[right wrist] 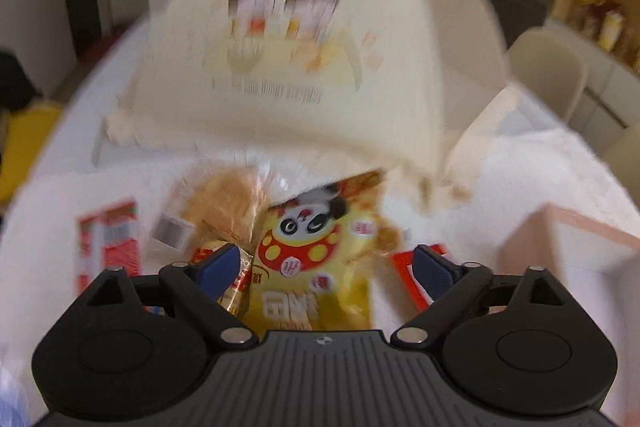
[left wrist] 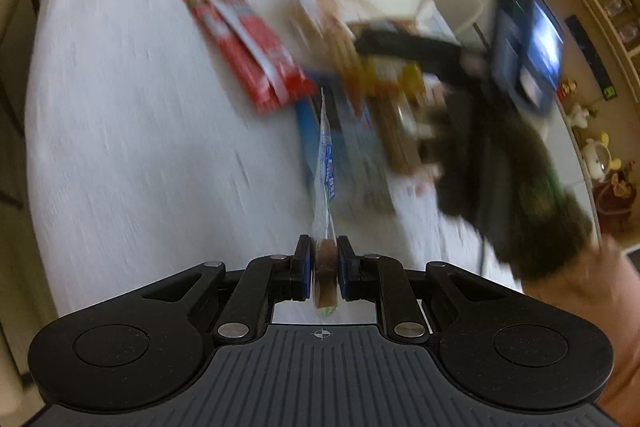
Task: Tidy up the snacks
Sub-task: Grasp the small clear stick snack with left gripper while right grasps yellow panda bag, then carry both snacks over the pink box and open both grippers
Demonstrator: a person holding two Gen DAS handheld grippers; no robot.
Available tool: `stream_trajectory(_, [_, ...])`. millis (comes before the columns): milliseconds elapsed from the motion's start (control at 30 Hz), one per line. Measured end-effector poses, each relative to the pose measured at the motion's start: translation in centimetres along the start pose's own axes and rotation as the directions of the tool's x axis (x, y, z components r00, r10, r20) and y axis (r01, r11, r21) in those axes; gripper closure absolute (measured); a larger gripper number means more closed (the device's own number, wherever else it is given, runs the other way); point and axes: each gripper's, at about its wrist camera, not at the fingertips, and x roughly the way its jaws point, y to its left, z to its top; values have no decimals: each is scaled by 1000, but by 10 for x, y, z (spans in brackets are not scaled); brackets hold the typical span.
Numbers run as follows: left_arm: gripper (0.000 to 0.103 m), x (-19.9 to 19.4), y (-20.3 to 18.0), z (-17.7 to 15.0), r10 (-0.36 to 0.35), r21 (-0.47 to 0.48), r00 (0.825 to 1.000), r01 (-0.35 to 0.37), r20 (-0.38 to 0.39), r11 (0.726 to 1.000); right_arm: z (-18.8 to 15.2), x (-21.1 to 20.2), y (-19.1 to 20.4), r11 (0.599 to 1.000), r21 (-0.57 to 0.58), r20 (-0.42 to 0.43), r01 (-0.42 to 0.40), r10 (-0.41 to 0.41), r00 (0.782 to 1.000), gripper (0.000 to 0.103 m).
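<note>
In the left wrist view my left gripper [left wrist: 324, 259] is shut on a clear-wrapped brown biscuit packet [left wrist: 326, 163] with blue print, held edge-on above the white table. Ahead of it lie a red packet [left wrist: 248, 47] and a blue packet [left wrist: 352, 143]. The right gripper's blurred dark body [left wrist: 480, 131] hovers over a heap of snacks at the right. In the right wrist view my right gripper [right wrist: 324, 263] stands open over a yellow panda snack bag [right wrist: 316, 247]. The bag lies between the blue pads [right wrist: 220, 267], and neither pad touches it.
A large cream bag [right wrist: 300, 67] stands behind the snacks. Around the panda bag lie wrapped bread [right wrist: 228, 199], a red-and-white box [right wrist: 108, 239], a gold packet [right wrist: 232, 291] and a red packet [right wrist: 412, 279]. A pink open box [right wrist: 560, 247] sits at the right. A person's hand [left wrist: 580, 279] holds the right gripper.
</note>
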Motion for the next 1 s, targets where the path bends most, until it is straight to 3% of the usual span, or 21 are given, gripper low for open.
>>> stream_trajectory(33, [86,1,-3,-6,-8,4,1000,8,-13,1000,-1,1,1,1000,-8,-33,-27,27,999,45])
stream_trajectory(167, [86,8,-14,-25,-40,0,997,40,-71,999,-20,-38,-7,988,-12,-51,-153,152,987,49])
stream_trajectory(333, [86,15,-43,-38,-63,42,991,68,-120,997,-72,-105,-40,956,9,-120,-294,293,949,52])
stream_trajectory(600, [86,34,-133,-39,-136,200,968,179,-209,963,-154,-196,-132,981,83,-96,-177,184,978,53])
stream_trajectory(700, [86,26,-171,-13,-213,232,962,249,-170,940,-172,-222,-168,980,144,-53,-137,146,988,53])
stream_trajectory(867, [84,25,-249,65,-266,339,962,269,-57,901,-185,-254,-202,979,181,40,-94,89,995,53])
stream_trajectory(933, [81,38,-266,95,-253,304,965,261,-66,916,-186,-256,-209,975,196,58,-100,90,994,53])
stream_trajectory(1000, [79,54,-270,120,-169,264,986,162,5,951,-188,-257,-214,972,207,70,-108,95,993,53])
